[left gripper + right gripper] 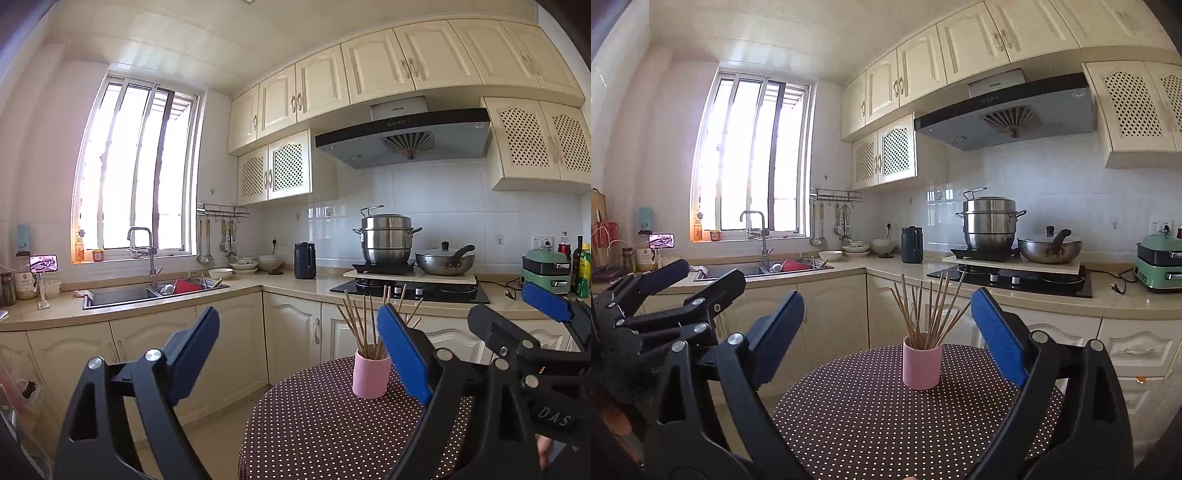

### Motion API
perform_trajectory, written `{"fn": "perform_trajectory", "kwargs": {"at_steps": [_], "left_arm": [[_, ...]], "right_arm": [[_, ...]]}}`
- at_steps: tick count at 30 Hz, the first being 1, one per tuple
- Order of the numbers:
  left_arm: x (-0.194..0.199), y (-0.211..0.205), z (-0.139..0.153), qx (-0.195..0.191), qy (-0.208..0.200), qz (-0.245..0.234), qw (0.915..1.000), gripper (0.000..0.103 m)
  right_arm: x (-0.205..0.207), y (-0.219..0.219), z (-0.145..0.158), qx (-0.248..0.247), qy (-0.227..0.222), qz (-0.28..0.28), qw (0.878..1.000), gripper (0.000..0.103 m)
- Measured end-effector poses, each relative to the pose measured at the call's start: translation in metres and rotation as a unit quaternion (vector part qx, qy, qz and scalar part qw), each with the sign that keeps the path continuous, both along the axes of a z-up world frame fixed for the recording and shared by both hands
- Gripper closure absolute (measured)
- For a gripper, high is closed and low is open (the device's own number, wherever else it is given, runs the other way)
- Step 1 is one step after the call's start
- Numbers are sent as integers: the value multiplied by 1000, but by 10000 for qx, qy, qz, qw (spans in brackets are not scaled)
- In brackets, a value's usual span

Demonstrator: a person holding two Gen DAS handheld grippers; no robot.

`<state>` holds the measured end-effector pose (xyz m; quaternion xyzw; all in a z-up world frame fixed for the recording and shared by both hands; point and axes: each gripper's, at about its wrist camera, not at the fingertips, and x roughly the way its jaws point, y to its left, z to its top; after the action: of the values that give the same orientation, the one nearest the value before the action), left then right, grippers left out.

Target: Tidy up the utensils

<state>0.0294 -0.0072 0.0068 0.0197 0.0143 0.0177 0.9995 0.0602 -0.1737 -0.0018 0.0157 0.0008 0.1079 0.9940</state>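
Note:
A pink cup (371, 374) stands upright on a round table with a brown polka-dot cloth (317, 424). Several wooden chopsticks (364, 325) stand fanned out in it. In the right wrist view the cup (921, 363) and chopsticks (929, 310) sit mid-frame on the cloth (868, 413). My left gripper (299, 354) is open and empty, held short of the cup, which sits toward its right finger. My right gripper (888, 332) is open and empty, short of the cup. The right gripper also shows in the left wrist view (517, 314), and the left gripper in the right wrist view (698, 280).
Behind the table runs an L-shaped kitchen counter (849, 267) with a sink (764, 269), stacked bowls (857, 249), a dark kettle (911, 244), a stove with a steamer pot (990, 223) and a wok (1049, 249), and a green appliance (1160, 267). Floor lies left of the table.

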Motion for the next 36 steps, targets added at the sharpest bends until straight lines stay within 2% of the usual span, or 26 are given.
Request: {"fn": "perform_trajectory", "kwargs": {"at_steps": [16,36], "left_arm": [[-13,1,3,43,-114,108,9999,17],[-11,4,-1,46,-20,98,9999,17]], "right_arm": [[-10,3,3,-42,-60,23,10000,12],[-10,5,2,-43,13,20,10000,12]]}}
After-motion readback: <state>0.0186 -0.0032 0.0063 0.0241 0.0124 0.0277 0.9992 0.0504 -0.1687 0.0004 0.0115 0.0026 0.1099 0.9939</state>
